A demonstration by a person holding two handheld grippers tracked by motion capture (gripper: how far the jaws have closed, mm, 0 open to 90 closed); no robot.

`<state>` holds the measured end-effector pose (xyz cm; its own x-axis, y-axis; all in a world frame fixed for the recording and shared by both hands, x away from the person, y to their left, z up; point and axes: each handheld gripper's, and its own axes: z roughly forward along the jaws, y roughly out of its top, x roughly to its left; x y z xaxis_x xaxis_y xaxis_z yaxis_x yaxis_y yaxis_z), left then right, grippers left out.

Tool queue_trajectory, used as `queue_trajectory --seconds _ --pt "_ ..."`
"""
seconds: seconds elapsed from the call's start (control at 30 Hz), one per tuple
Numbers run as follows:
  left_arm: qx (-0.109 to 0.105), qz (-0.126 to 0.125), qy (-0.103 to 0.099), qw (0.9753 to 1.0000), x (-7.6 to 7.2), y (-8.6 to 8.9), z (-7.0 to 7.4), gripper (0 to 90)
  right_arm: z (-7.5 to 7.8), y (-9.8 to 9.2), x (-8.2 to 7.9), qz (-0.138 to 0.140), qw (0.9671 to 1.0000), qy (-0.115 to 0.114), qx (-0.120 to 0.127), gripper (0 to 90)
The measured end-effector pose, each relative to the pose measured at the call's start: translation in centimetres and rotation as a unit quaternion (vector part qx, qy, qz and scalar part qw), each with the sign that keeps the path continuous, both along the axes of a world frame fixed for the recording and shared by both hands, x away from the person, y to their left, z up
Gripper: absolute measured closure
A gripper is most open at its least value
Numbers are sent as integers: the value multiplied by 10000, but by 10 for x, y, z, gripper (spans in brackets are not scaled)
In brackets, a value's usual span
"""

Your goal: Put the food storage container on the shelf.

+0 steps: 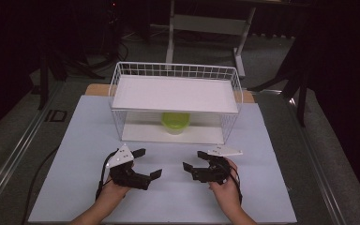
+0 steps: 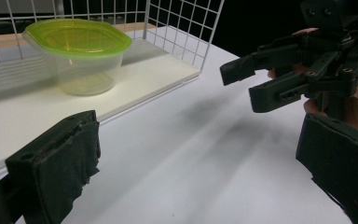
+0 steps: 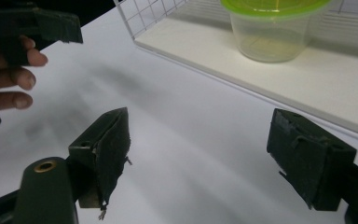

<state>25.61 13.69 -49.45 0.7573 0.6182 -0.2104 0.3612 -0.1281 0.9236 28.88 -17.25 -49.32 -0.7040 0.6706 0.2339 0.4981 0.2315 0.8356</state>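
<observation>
A clear tub with a lime-green lid (image 1: 176,122) stands on the lower board of a white wire rack (image 1: 117,75), under its upper shelf. In the left gripper view the tub (image 2: 77,53) sits far left; in the right gripper view the tub (image 3: 272,30) is at the top. My left gripper (image 1: 148,163) rests low over the white table in front of the rack, jaws wide apart and empty. My right gripper (image 1: 193,160) faces it a short way to the right, also open and empty. Each gripper view looks between its own gripper's pads (image 2: 56,163) (image 3: 105,149) at bare table.
The rack's wire side wall (image 2: 182,28) ends at the white lower board's front edge (image 2: 144,95). The white table sheet (image 1: 75,154) spreads wide around both hands. Dark floor, a rail and table legs (image 1: 171,33) lie beyond the rack.
</observation>
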Motion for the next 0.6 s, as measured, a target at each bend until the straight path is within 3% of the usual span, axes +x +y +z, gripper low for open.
queue_trajectory --seconds 0.27,0.6 --pt "5 -10 -43 10000 -11 6 -4 6 -6 -17 -14 19 10000 -47 -81 206" --pt "-30 -56 -37 10000 -13 7 -9 6 -7 -23 -14 -10 9999 -152 -66 207"
